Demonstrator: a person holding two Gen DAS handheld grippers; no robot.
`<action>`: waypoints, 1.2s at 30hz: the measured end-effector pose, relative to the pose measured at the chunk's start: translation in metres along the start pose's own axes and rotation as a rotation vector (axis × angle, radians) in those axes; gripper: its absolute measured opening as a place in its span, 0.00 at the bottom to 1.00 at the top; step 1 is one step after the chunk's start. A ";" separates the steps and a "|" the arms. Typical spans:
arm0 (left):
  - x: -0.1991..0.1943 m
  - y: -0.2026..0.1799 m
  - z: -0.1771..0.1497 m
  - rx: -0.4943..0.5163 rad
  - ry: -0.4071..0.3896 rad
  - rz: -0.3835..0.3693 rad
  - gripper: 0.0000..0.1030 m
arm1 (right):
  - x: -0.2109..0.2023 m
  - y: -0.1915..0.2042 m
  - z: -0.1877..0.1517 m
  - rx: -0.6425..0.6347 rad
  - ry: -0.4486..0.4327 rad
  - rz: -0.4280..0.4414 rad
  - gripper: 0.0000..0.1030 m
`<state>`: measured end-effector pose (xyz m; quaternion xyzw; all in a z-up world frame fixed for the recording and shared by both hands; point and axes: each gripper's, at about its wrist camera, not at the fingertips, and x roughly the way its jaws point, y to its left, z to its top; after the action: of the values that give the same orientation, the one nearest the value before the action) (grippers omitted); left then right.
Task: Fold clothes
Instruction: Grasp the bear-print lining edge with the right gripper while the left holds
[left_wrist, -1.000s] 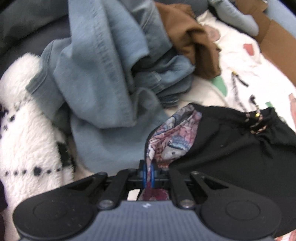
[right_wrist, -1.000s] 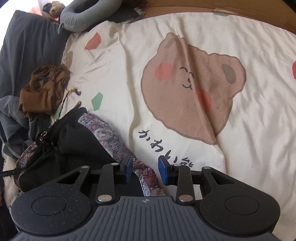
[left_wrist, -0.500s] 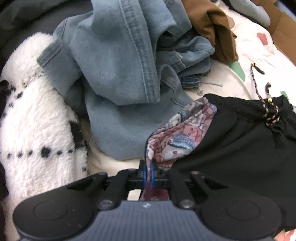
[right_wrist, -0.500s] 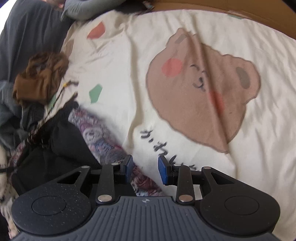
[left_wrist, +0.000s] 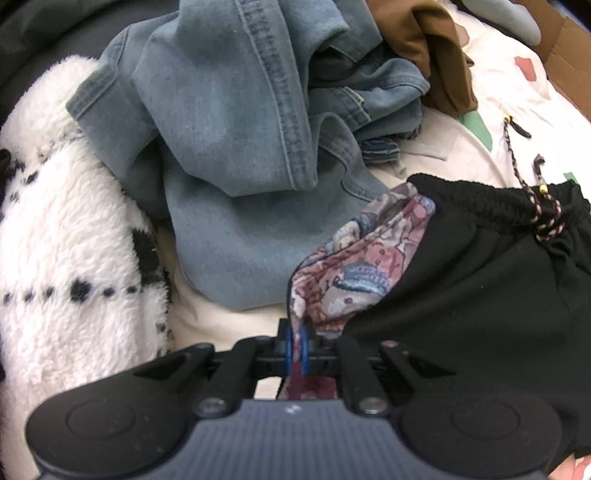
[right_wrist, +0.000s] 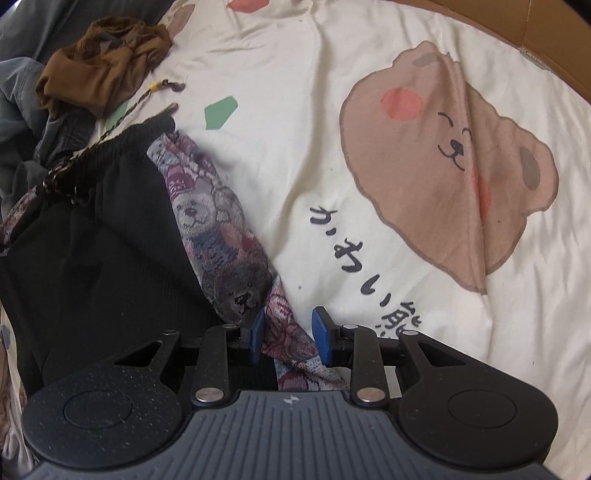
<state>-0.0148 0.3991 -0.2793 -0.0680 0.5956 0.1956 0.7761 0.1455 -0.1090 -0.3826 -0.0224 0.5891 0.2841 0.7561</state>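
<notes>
Black drawstring shorts (left_wrist: 461, 295) with patterned pink-and-blue side panels lie on the bed. My left gripper (left_wrist: 296, 345) is shut on the patterned edge (left_wrist: 347, 273) of the shorts, its blue pads pressed together on the cloth. In the right wrist view the same shorts (right_wrist: 103, 240) spread to the left, with a bear-patterned side panel (right_wrist: 218, 236) running toward me. My right gripper (right_wrist: 287, 332) is open, and the patterned hem lies between its blue fingers (right_wrist: 320, 334), not pinched.
Crumpled blue jeans (left_wrist: 229, 147), a brown garment (left_wrist: 428, 48) and a white fluffy item with black dots (left_wrist: 62, 258) lie behind the shorts. The cream bedsheet with a bear print (right_wrist: 443, 166) stretches right. Cardboard (right_wrist: 517, 26) borders the far edge.
The left gripper has moved closer to the jeans pile, still holding the patterned edge. The right gripper has slid forward, so the patterned hem now lies between its open fingers.
</notes>
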 end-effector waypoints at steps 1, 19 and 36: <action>0.000 0.000 0.001 0.001 -0.001 0.000 0.05 | 0.000 0.001 0.000 -0.009 0.010 0.003 0.12; -0.016 -0.043 0.012 0.049 -0.052 -0.130 0.05 | -0.077 -0.042 -0.029 0.053 -0.003 -0.138 0.00; -0.007 -0.124 0.024 0.156 0.013 -0.316 0.06 | -0.148 -0.105 -0.096 0.262 -0.030 -0.298 0.00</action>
<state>0.0525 0.2923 -0.2816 -0.1016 0.5961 0.0237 0.7961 0.0874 -0.2922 -0.3099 -0.0064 0.6001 0.0901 0.7948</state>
